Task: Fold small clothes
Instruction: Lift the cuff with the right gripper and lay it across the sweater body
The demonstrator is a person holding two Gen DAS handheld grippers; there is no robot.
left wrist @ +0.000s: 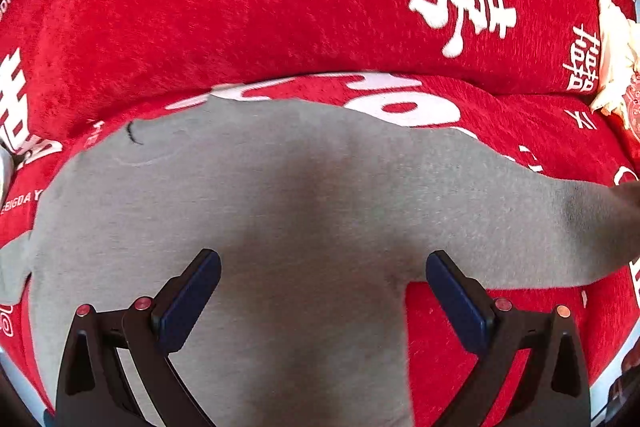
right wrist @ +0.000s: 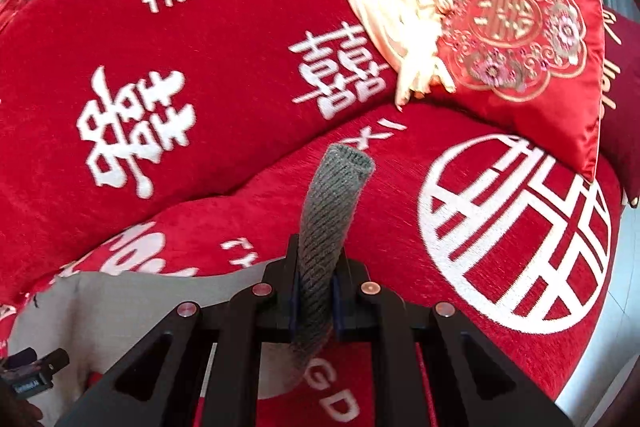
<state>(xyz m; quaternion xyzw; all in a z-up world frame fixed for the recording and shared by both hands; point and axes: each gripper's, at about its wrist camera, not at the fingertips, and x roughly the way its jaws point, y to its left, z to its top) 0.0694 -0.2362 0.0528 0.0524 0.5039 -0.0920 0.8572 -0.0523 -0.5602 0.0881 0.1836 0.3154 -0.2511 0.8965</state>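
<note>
A small grey sweatshirt [left wrist: 280,187] lies spread on the red sofa seat and fills the lower half of the left wrist view. My left gripper [left wrist: 323,261] hovers over its body, open, with nothing between the blue pads [left wrist: 188,303]. One sleeve [left wrist: 580,219] stretches off to the right and lifts from the seat. In the right wrist view my right gripper [right wrist: 318,267] is shut on that sleeve's ribbed grey cuff [right wrist: 340,195], which sticks up beyond the fingers. The garment's pale body [right wrist: 140,307] shows at lower left.
A red sofa cover [right wrist: 240,187] with white characters drapes the seat and the backrest [left wrist: 240,7]. An embroidered red cushion [right wrist: 520,39] and a crumpled cream cloth [right wrist: 400,19] lean at the back right. A light floor [right wrist: 616,327] shows past the seat's right edge.
</note>
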